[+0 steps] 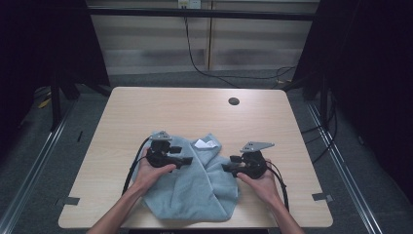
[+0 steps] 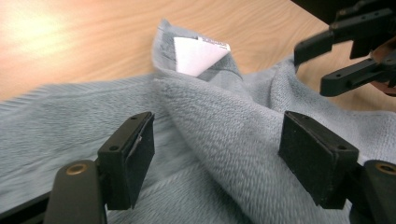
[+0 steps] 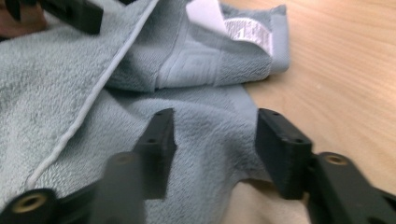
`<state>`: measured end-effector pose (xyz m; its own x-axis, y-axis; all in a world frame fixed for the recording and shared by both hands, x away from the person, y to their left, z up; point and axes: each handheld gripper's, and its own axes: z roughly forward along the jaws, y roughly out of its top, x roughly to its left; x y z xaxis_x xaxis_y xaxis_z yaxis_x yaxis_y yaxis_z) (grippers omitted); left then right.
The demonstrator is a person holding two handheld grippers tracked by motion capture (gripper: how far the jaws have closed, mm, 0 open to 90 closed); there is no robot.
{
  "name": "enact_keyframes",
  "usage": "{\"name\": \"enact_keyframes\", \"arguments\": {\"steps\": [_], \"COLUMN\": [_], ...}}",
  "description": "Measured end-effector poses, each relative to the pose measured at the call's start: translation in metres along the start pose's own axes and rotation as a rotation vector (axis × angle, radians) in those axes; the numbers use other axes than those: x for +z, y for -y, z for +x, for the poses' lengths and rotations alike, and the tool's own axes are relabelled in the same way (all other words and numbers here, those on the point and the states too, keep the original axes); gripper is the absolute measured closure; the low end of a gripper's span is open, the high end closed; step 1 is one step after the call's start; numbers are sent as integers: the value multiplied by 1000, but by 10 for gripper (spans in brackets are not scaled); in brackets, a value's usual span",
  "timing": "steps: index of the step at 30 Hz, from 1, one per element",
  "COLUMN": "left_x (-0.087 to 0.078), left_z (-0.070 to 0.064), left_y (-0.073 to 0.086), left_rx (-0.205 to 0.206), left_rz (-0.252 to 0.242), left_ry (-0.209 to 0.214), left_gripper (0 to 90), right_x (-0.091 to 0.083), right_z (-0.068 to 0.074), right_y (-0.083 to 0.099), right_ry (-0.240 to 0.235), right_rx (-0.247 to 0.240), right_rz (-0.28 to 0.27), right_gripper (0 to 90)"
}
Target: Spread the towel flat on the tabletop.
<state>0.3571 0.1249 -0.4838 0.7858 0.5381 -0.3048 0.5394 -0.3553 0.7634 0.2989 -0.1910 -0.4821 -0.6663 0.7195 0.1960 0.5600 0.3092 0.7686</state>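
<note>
High view: a rumpled towel (image 1: 195,183) lies on the near half of the tabletop (image 1: 195,109), a white label (image 1: 204,144) at its far edge. The left gripper (image 1: 187,160) hovers over the towel's left part, fingers (image 2: 128,158) spread wide with a fold between them. The right gripper (image 1: 226,168) is at the towel's right edge, fingers (image 3: 280,149) open, holding nothing.

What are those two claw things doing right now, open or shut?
Left gripper: open, jaws apart over the blue-grey towel, holding nothing.
Right gripper: open, jaws apart at the towel's edge, holding nothing.
</note>
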Motion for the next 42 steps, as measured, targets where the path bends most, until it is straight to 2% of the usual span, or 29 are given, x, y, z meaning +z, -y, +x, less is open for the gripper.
{"name": "enact_keyframes", "arguments": {"steps": [1, 3, 5, 6, 7, 8, 9, 10, 11, 12, 14, 15, 16, 17, 19, 20, 23, 25, 26, 29, 30, 32, 33, 36, 37, 39, 40, 41, 42], "left_x": [4, 12, 16, 15, 13, 13, 11, 10, 8, 6, -1, -4, -8, -12, -20, -23, -36, -51, -51, -70, -80, -85, -95, -103, -107, -113, -118, -118, -124], "left_z": [-1, 0, 1, -1, -3, -3, -3, -2, -1, 0, 1, 1, 1, 1, -1, -2, -3, -3, -3, -4, -4, -2, 2, 4, 3, 2, 3, 3, 6], "left_y": [2, 5, 8, 8, 8, 8, 9, 10, 10, 10, 9, 8, 7, 6, 4, 3, -3, -8, -8, -9, -10, -12, -13, -14, -13, -14, -17, -17, -19], "left_rx": [14, 11, 23, 42, 70, 70, 78, 69, 62, 54, 47, 47, 48, 48, 55, 53, 56, 52, 52, 48, 51, 46, 33, 26, 29, 27, 32, 32, 22], "left_rz": [15, 55, 74, 87, 95, 95, 92, 86, 77, 64, 31, 18, 5, -11, -31, -46, -100, -161, -161, -215, -238, -257, -297, -326, -340, -353, -370, -370, -392], "left_ry": [-1, -1, 21, 28, 42, 42, 49, 46, 52, 53, 59, 59, 68, 94, 114, 119, 128, 125, 125, 121, 107, 99, 93, 83, 83, 70, 54, 54, 45], "left_gripper": [264, 285, 460, 672, 700, 740, 740, 778, 778, 794, 821, 832, 838, 838, 843, 844, 844, 846, 848, 850, 851, 851, 852, 854, 855, 854, 854, 855, 855], "right_x": [4, 7, 18, 29, 34, 34, 35, 35, 35, 34, 32, 30, 30, 30, 29, 28, 27, 16, 16, -9, -24, -29, -41, -50, -57, -60, -68, -68, -71], "right_z": [-3, -4, -6, -5, -4, -4, -2, 0, 0, 2, 6, 8, 9, 9, 8, 7, 4, -1, -1, -8, -13, -15, -21, -27, -34, -36, -43, -43, -44], "right_y": [0, -1, 0, 1, 2, 2, 3, 2, 2, 3, 5, 5, 6, 6, 6, 5, 4, -4, -4, -19, -28, -32, -39, -41, -42, -43, -47, -47, -49], "right_ry": [-10, -18, -29, -25, -23, -23, -19, -22, -22, -13, 20, 29, 26, 26, 11, 3, 3, 18, 18, 49, 66, 73, 105, 132, 164, 182, 191, 191, 200], "right_rx": [19, 22, 13, 1, -7, -7, -20, -33, -33, -47, -98, -120, -113, -113, -96, -62, -50, -15, -15, 1, 16, 21, 27, 44, 59, 62, 77, 77, 80], "right_rz": [-8, -3, 18, 57, 78, 78, 70, 81, 81, 84, 91, 101, 102, 102, 101, 111, 109, 65, 65, -15, -75, -88, -125, -152, -173, -173, -199, -199, -205], "right_gripper": [348, 329, 315, 310, 301, 301, 302, 343, 343, 382, 505, 641, 701, 701, 770, 795, 801, 805, 805, 806, 808, 808, 808, 808, 807, 807, 807, 807, 807]}}
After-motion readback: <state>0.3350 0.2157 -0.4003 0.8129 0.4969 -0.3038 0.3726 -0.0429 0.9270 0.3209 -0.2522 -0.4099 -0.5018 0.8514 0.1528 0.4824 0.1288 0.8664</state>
